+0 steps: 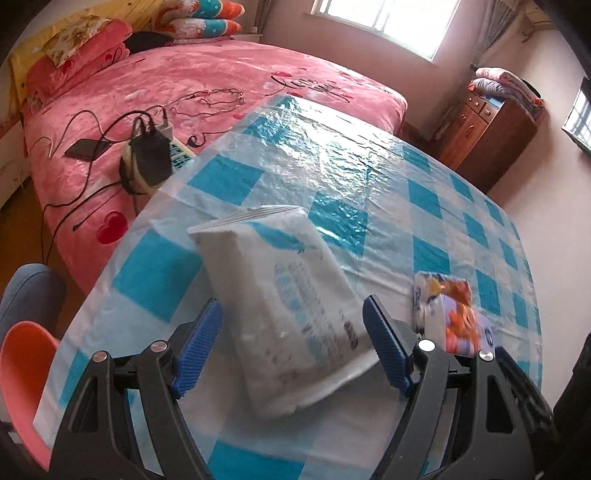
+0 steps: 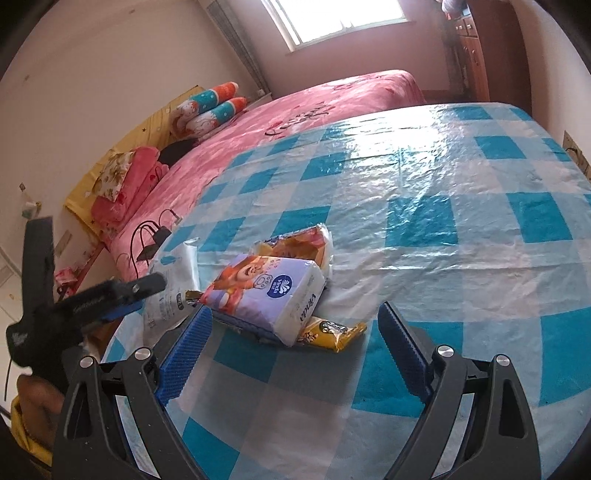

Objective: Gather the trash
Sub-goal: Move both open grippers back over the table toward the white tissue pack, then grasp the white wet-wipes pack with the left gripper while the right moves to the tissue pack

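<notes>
A white wipes pack [image 1: 284,314] lies between the blue pads of the left claw [image 1: 293,347], tilted with its far end toward the bed; the right pad sits against its edge while a gap shows on the left side, so whether the pack is gripped cannot be told. In the right wrist view the same pack [image 2: 173,291] lies at the left edge of the surface, partly behind the left claw [image 2: 122,295].

Just right of it sits a pile of trash: a tissue pack [image 2: 273,295] with a cartoon print lies on top of a yellow wrapper [image 2: 332,332], and an orange printed wrapper [image 2: 299,245] rests right behind it. The right claw [image 2: 295,354] hovers at the near side of this pile with its jaws wide apart and nothing between them. In the left wrist view the tissue pack [image 1: 454,314] shows just right of the left claw.

Everything rests on a surface [image 2: 461,206] covered with a glossy blue-and-white checked cloth. Beyond its far left edge stands a bed [image 1: 229,77] with a pink cover, carrying a power strip [image 1: 151,158] with chargers, cables and a phone [image 1: 86,149]. A wooden cabinet [image 1: 484,136] stands far right, under a window [image 1: 384,22]. An orange chair [image 1: 26,376] sits near left.
</notes>
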The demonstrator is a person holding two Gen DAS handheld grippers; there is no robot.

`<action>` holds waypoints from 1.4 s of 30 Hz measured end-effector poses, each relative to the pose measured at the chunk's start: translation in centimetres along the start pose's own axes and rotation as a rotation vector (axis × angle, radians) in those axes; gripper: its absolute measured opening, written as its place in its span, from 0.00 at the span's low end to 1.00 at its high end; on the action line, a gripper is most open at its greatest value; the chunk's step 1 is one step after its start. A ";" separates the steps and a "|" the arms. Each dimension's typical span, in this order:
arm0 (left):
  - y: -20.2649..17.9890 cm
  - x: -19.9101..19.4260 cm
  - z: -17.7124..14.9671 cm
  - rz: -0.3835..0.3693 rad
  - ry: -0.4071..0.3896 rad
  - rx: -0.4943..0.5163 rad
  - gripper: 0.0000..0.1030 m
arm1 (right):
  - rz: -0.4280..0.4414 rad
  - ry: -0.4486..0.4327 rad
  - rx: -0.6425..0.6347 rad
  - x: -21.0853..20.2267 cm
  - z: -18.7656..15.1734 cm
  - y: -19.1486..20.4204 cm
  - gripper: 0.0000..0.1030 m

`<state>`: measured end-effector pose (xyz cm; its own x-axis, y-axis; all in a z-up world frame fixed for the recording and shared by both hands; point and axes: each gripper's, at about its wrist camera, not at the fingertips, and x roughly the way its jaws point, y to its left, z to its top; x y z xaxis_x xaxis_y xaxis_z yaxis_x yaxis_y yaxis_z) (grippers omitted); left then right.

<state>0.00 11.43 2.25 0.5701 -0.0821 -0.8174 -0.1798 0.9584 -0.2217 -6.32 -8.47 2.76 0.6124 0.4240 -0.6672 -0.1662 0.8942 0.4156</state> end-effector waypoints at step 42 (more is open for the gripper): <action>-5.2 0.5 -3.4 -0.080 -0.016 0.207 0.58 | -0.035 0.010 -0.070 -0.8 -0.1 0.5 0.88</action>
<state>-1.50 5.45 1.23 0.5892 -0.1569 -0.7926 0.0335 0.9849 -0.1700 -6.93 -8.36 3.41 0.6108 0.3936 -0.6871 -0.1988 0.9161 0.3481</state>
